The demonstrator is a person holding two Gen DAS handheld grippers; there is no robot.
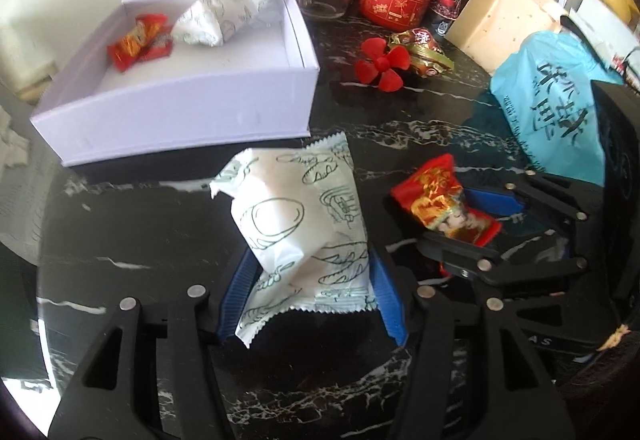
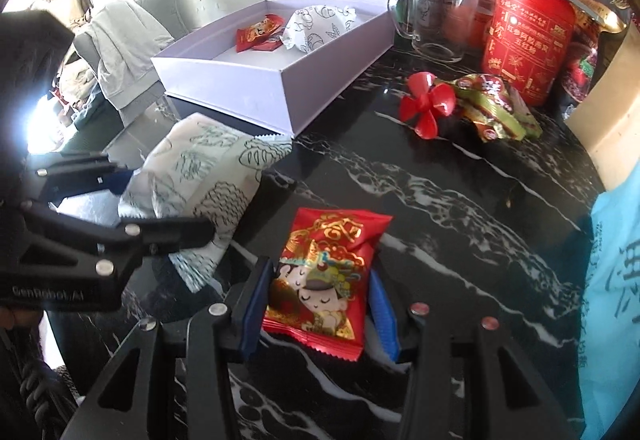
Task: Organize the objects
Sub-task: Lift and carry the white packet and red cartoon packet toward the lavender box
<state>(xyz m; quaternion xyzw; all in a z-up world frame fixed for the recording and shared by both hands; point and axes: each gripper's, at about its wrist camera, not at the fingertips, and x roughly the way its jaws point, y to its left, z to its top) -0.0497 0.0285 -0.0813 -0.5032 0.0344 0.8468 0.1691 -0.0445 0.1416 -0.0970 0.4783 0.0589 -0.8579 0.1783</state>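
Two packets held near the white box (image 1: pixel 176 108)
Left hand-held gripper (image 1: pixel 308 300) grips the white packet (image 1: pixel 296 224); right hand-held gripper (image 2: pixel 316 310) grips the red packet (image 2: pixel 324 276), both before the box.

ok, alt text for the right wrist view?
The right gripper holds a red snack packet with a cartoon figure between its blue pads, above a black marble table. To its left, the left gripper holds a white packet with green line drawings. Behind sits an open white box with similar packets inside.
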